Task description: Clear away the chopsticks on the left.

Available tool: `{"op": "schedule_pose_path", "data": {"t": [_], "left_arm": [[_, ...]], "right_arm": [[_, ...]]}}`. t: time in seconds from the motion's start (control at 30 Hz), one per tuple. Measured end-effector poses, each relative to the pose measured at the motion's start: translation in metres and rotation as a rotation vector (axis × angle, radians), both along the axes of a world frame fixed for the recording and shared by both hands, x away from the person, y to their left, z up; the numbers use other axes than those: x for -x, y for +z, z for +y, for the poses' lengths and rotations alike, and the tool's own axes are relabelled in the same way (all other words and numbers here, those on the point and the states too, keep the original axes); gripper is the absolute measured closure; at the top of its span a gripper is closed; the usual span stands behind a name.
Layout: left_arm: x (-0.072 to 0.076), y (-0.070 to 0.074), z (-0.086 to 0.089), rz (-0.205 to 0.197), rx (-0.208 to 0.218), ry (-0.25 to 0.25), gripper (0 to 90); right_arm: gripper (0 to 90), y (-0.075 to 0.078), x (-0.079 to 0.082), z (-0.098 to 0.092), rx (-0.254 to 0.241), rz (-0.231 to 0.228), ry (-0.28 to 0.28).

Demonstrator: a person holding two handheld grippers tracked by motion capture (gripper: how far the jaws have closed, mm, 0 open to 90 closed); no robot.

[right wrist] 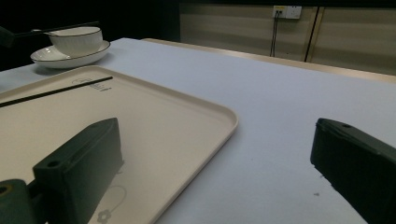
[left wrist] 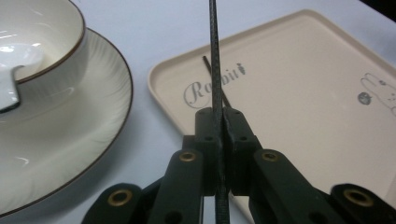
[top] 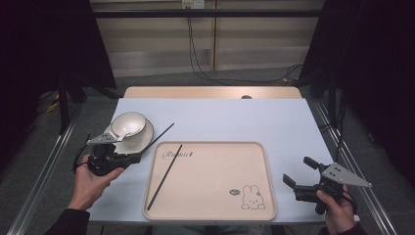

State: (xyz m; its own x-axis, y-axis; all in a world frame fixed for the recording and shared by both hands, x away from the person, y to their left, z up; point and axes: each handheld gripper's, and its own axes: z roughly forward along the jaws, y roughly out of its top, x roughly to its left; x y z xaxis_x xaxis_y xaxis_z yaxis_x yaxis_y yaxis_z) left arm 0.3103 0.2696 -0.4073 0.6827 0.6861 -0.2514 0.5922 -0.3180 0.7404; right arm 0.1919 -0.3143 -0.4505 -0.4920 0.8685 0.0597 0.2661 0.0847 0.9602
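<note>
The table (top: 215, 117) is the biggest thing here, covered with a pale sheet, and both grippers work over it. On it, between the two grippers, lies the big tan tray (top: 254, 161) with a bunny drawn on it. One black chopstick (top: 166, 175) already lies flat on the tray, so it looks like the tray is where the pair should go. Just beside the left gripper (left wrist: 219, 126) sits a white plate (left wrist: 100, 116) with a white bowl (left wrist: 56, 44) on top, and a white spoon (left wrist: 11, 91) rests in the bowl. The left gripper's jaws are squeezed tight on the other chopstick (left wrist: 215, 56), which runs straight out past the jaws, up off the table, pointing toward the tray. It is pinched near one end, likely so the long part can be laid next to its twin. The right gripper (top: 299, 172) waits on the far side of the tray with its jaws wide apart and nothing in them.
</note>
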Motion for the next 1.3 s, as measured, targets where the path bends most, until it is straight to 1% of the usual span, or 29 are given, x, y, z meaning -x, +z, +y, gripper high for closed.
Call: {"op": "schedule_pose_path", "data": {"t": [0.03,0.07,0.1,0.2,0.23,0.3,0.33,0.37,0.43,0.47,0.5,0.53,0.57,0.63,0.67,0.7,0.73,0.77,0.8,0.83,0.93,0.97,1.07,1.13,1.17,1.27,1.3], "left_arm": [[0.002,0.001,-0.002,-0.004,-0.012,0.014,85.7],[0.003,0.002,-0.004,-0.004,-0.006,0.008,85.7],[0.007,0.003,-0.008,-0.004,0.001,0.014,85.7],[0.010,0.005,-0.012,-0.008,0.004,0.009,85.8],[0.012,0.005,-0.014,-0.009,0.006,0.016,85.8],[0.016,0.007,-0.018,-0.021,0.008,0.018,85.8],[0.017,0.007,-0.021,-0.017,0.010,0.012,85.8],[0.021,0.008,-0.026,-0.037,-0.012,0.034,85.8],[0.023,0.008,-0.029,-0.038,-0.007,0.041,85.8],[0.024,0.008,-0.031,-0.034,0.004,0.044,85.9],[0.025,0.008,-0.034,-0.041,0.001,0.056,85.9],[0.026,0.008,-0.036,-0.040,0.002,0.063,85.9],[0.028,0.009,-0.041,-0.031,0.015,0.069,85.8],[0.029,0.010,-0.044,-0.034,0.014,0.071,85.9],[0.030,0.010,-0.047,-0.034,0.020,0.080,85.9],[0.032,0.011,-0.049,-0.024,0.036,0.085,85.9],[0.033,0.011,-0.051,-0.014,0.045,0.095,85.9],[0.034,0.010,-0.054,-0.008,0.043,0.120,85.8],[0.036,0.009,-0.056,-0.016,0.036,0.139,85.8],[0.036,0.007,-0.057,-0.011,0.039,0.135,85.8],[0.039,0.001,-0.063,0.000,0.019,0.154,85.8],[0.040,-0.001,-0.064,-0.003,0.010,0.160,85.8],[0.043,-0.005,-0.067,-0.011,0.028,0.198,85.9],[0.044,-0.008,-0.069,0.007,0.022,0.207,85.8],[0.045,-0.010,-0.071,0.016,0.028,0.218,85.9],[0.049,-0.017,-0.077,0.031,0.005,0.213,85.8],[0.050,-0.020,-0.079,0.044,-0.003,0.213,85.9]], "right_arm": [[1.7,0.000,0.000,0.000,0.003,-0.002,-0.002],[1.8,0.000,0.000,0.000,0.003,-0.001,-0.002],[1.7,0.000,0.000,0.000,0.002,0.000,0.002],[1.8,0.000,0.000,0.000,0.002,0.000,0.002],[1.8,0.000,0.000,0.000,0.002,0.000,0.002],[1.8,0.000,0.000,0.000,0.002,-0.001,0.001],[1.8,0.000,0.000,0.000,0.002,-0.001,0.001],[1.7,0.000,0.000,0.000,0.001,-0.001,0.001],[1.7,0.000,0.000,0.000,0.001,-0.001,0.002],[1.7,0.000,0.000,0.000,0.001,-0.001,0.002],[1.8,0.000,0.000,0.000,0.003,-0.002,0.002],[1.8,0.000,0.000,0.000,0.003,-0.002,0.003],[1.8,0.000,0.000,0.000,0.002,-0.002,0.002],[1.7,0.000,0.000,0.000,0.003,-0.002,0.002],[1.7,0.000,0.000,0.000,0.003,-0.002,0.002],[1.7,0.000,0.000,0.000,0.001,-0.004,0.000],[1.8,0.000,0.000,0.000,0.003,-0.001,0.003],[1.8,0.000,0.000,0.000,0.003,-0.002,0.004],[1.8,0.000,0.000,0.000,0.002,-0.001,0.004],[1.8,0.000,0.000,0.000,0.002,-0.002,0.004],[1.8,0.000,0.000,0.000,0.002,-0.001,0.005],[1.8,0.000,0.000,0.000,0.002,-0.002,0.005],[1.8,0.000,0.000,0.000,0.003,-0.001,0.004],[1.8,0.000,0.000,0.000,0.001,-0.001,0.004],[1.8,0.000,0.000,0.000,0.002,0.000,0.004],[1.8,0.000,0.000,0.001,0.002,0.001,0.003],[1.9,0.000,0.000,0.000,0.004,-0.002,0.004]]}}
